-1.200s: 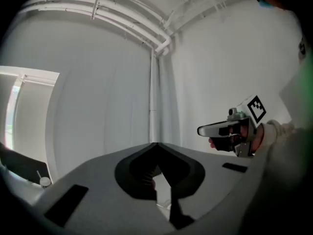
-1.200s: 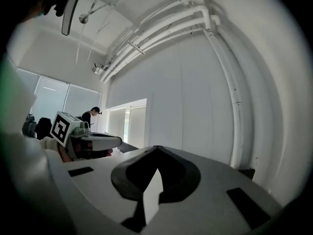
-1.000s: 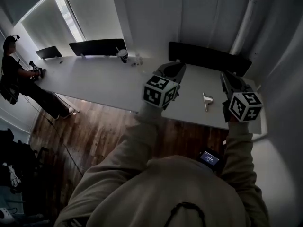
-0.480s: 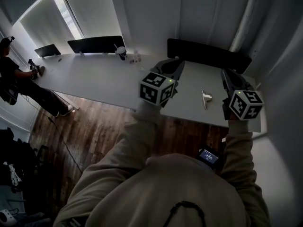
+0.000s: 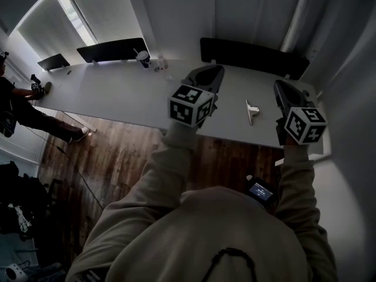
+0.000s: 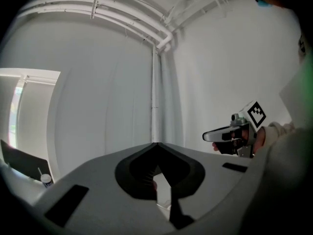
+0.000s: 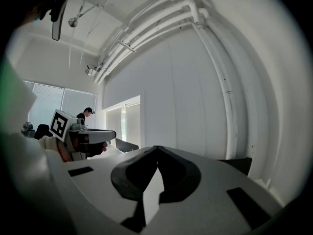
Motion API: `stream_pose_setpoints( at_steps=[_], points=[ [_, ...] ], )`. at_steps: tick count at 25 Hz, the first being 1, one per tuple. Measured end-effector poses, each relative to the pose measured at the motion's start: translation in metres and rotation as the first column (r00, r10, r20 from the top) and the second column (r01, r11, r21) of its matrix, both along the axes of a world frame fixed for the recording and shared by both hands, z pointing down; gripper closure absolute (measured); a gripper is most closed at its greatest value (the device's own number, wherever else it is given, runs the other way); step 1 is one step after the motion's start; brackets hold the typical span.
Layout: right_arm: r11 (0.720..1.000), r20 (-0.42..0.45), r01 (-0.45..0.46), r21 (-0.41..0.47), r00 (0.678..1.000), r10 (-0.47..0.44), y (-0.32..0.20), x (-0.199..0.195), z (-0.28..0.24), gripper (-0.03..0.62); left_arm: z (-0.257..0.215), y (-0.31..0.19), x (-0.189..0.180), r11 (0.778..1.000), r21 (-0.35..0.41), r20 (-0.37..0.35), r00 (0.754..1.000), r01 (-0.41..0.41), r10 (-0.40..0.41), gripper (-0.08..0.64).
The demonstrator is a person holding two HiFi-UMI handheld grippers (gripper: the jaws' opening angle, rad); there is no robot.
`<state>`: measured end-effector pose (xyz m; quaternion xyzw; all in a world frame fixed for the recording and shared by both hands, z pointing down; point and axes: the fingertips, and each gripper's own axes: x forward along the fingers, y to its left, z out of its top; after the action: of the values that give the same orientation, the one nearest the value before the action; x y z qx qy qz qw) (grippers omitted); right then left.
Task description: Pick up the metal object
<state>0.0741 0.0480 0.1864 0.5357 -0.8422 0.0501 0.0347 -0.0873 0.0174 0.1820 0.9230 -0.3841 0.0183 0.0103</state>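
**pix_a:** so what's actually different from a second ago?

**pix_b:** honestly not much. The whole scene has slid up a bit in the head view, so more of the wooden floor (image 5: 117, 157) shows on the near side. The seated person (image 5: 17, 98) at the far left has drifted towards the frame edge. Both grippers sit either side of the metal object (image 5: 251, 110) just like before, and it hasn't shifted on the counter (image 5: 117, 93).

**pix_a:** and the fingers?

**pix_b:** left gripper (image 6: 156, 146): fingers pressed together at the tips, nothing pinched. Right gripper (image 7: 157, 148): same deal, tips meeting, holding nothing. Neither one touches the metal object. It's a small pale bracket-looking piece lying on the white counter between the two, apart from both, maybe a touch nearer the right one.

**pix_a:** what's around them?

**pix_b:** both grippers are held over the near part of the counter, pointing at the far wall. The left gripper view catches the right gripper off to its right, and the right gripper view shows the left one off to its left. A black panel (image 5: 252, 57) stands at the counter's far edge behind the object. Further left along that edge there's a cup (image 5: 143, 57).
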Motion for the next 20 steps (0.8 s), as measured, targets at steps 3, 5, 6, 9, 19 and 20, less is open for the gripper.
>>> stream_pose_setpoints(
  at_steps=[3, 5, 6, 9, 19, 20],
  points=[
    [1.0, 0.002, 0.008, -0.01, 1.0, -0.008, -0.001, 0.008, 0.008, 0.572, 0.007, -0.002, 0.012, 1.0, -0.004, 0.012, 1.0, 0.0, 0.0, 0.566],
    [1.0, 0.002, 0.015, -0.006, 1.0, -0.015, -0.001, 0.014, 0.012, 0.572, 0.009, -0.001, 0.022, 1.0, 0.002, 0.021, 1.0, -0.004, 0.004, 0.566],
    [1.0, -0.004, 0.018, -0.004, 1.0, -0.018, 0.0, 0.016, 0.012, 0.572, 0.01, 0.0, 0.025, 1.0, 0.003, 0.02, 1.0, -0.004, 0.004, 0.566],
    [1.0, -0.012, 0.021, 0.005, 1.0, -0.02, 0.003, 0.026, 0.011, 0.572, 0.012, 0.001, 0.032, 1.0, -0.008, -0.001, 1.0, -0.001, 0.001, 0.566],
    [1.0, 0.025, 0.011, -0.027, 1.0, -0.01, -0.02, 0.06, 0.036, 0.572, 0.027, -0.025, 0.06, 0.998, -0.005, -0.003, 0.998, -0.055, 0.055, 0.566],
    [0.999, 0.018, 0.012, -0.029, 1.0, -0.012, -0.025, 0.059, 0.039, 0.572, 0.027, -0.03, 0.061, 0.998, 0.001, -0.007, 0.998, -0.06, 0.06, 0.566]
  ],
)
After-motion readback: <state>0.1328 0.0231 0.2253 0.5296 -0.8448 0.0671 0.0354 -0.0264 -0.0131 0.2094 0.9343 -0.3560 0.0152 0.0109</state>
